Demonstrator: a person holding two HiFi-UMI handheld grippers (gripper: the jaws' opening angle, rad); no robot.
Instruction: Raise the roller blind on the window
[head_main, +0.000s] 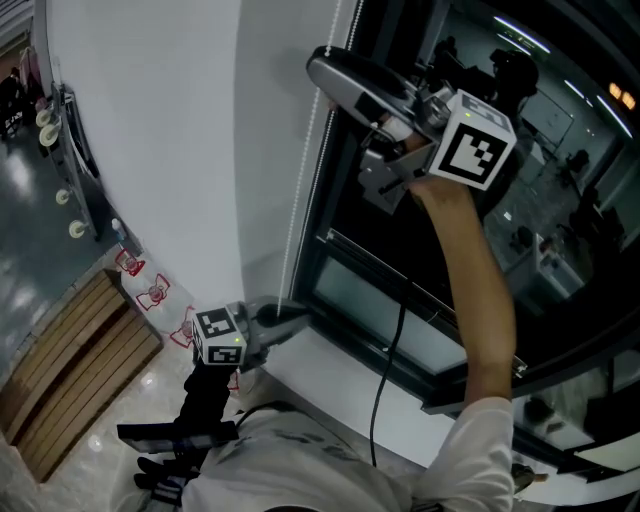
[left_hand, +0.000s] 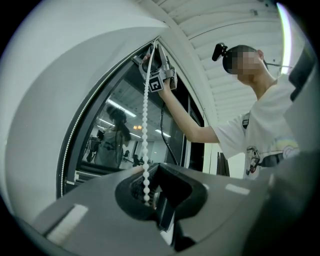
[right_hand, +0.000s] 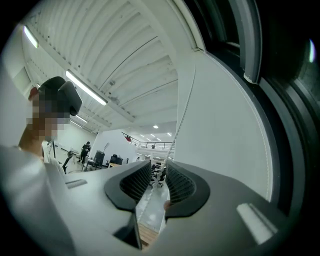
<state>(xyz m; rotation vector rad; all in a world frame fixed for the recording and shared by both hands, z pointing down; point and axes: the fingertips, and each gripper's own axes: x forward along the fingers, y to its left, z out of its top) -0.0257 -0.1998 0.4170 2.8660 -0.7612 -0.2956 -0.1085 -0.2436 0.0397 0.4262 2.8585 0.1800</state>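
A white roller blind (head_main: 170, 150) hangs left of the dark window (head_main: 450, 250), and a white bead chain (head_main: 305, 170) runs down along its edge. My right gripper (head_main: 322, 68) is raised high at the chain's upper part. In the right gripper view its jaws (right_hand: 157, 182) stand open, with the bead chain (right_hand: 172, 140) passing through the gap and touching neither pad. My left gripper (head_main: 295, 315) is low, near the sill. In the left gripper view the bead chain (left_hand: 145, 125) comes straight down into the left gripper (left_hand: 147, 192), which is shut on it.
A white window sill (head_main: 330, 370) juts out below the glass, and a black cable (head_main: 385, 370) hangs across it. Wooden slats (head_main: 70, 370) lie at the lower left. Red stickers (head_main: 150, 290) mark the wall by the left gripper. The person's arm (head_main: 480, 290) reaches up along the window.
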